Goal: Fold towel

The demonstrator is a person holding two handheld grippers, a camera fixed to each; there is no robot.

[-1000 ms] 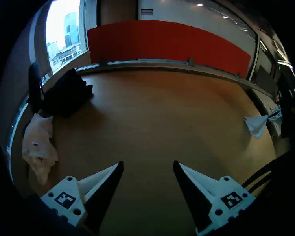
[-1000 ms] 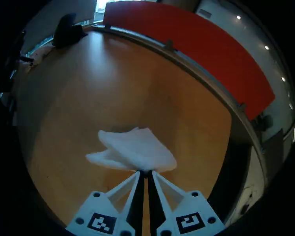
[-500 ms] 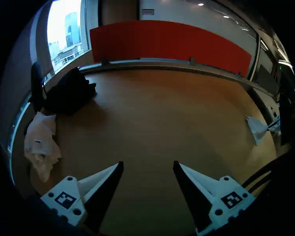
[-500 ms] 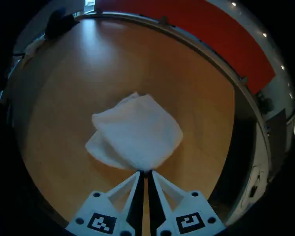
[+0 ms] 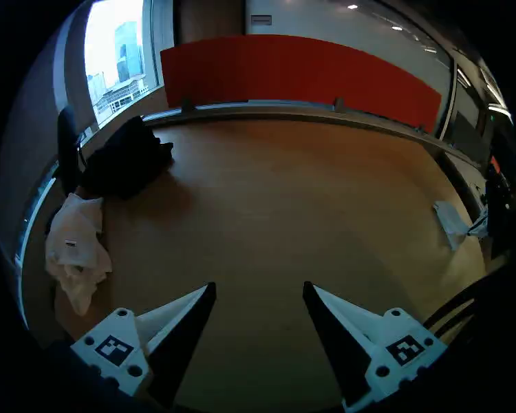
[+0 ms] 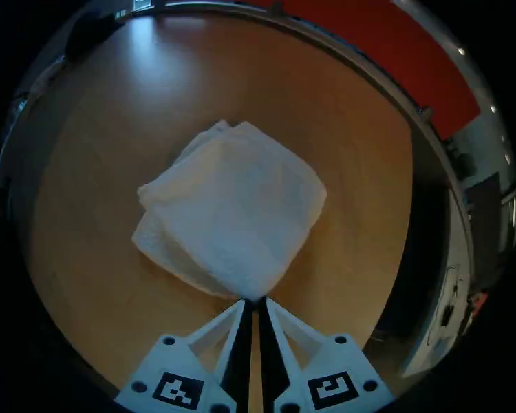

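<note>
Towel (image 6: 230, 213) apparently in right hand-held gripper (image 6: 252, 301).

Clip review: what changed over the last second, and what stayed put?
The right gripper, shut on a corner of the white towel, tipped down over the wooden table, lowering the folded towel toward it. Nothing was let go. The left gripper stayed open over the table; the black bag and crumpled cloth did not move.

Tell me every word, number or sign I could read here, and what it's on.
No readable words or numbers.
Square patterns on the left tongs and right tongs: codes, not letters.
Tag on the white cloth: too small to read.
Sign on the far wall: too blurred to read.
</note>
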